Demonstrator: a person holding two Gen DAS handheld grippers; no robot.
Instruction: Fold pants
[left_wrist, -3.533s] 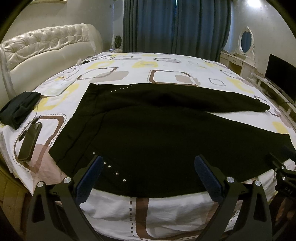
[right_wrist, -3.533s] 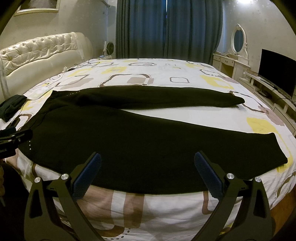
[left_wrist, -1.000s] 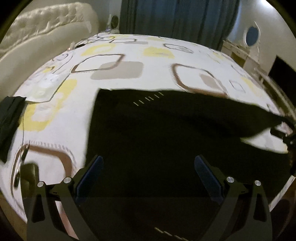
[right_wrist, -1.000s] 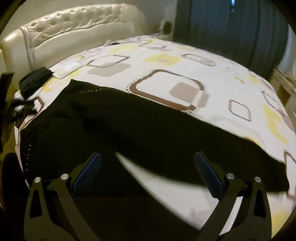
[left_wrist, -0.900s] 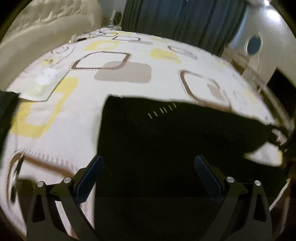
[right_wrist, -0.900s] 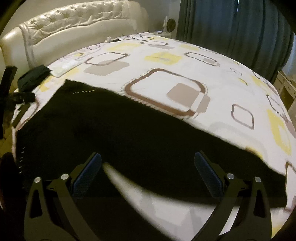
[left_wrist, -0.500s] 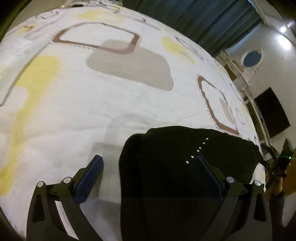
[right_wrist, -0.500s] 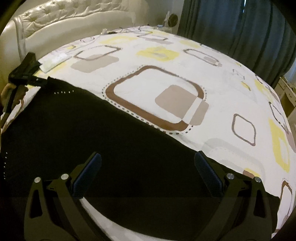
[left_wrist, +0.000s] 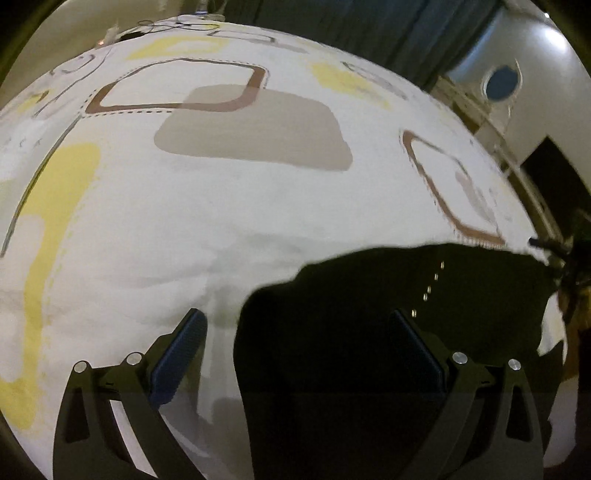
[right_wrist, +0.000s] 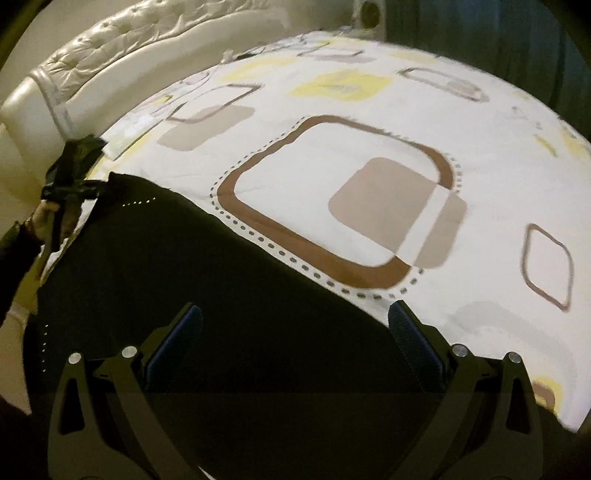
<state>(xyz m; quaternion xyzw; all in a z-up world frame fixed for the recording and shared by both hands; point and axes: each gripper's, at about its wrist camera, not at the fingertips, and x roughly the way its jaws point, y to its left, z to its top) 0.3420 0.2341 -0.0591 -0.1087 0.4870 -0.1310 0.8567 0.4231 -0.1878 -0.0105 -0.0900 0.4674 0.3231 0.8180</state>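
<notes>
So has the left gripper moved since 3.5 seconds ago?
Yes. The left gripper went forward over the bedspread to the pants far waist corner.

The black fabric pants with a row of small silver studs (left_wrist: 388, 332) run off the bottom edge in the left wrist view, and in the right wrist view (right_wrist: 221, 314) they are cut off at the bottom and left, so neither leg end nor the whole waistband can be seen. The left black two-finger gripper (right_wrist: 68, 188) shows in the right wrist view only as a dark blurred shape at the pants' corner, too smeared to tell whether its jaws pinch the cloth. The right black two-finger gripper (left_wrist: 561, 258) is clipped by the left wrist view's right edge, and the white bedspread with brown and yellow squares (left_wrist: 221, 206) is hidden wherever the pants lie.
</notes>
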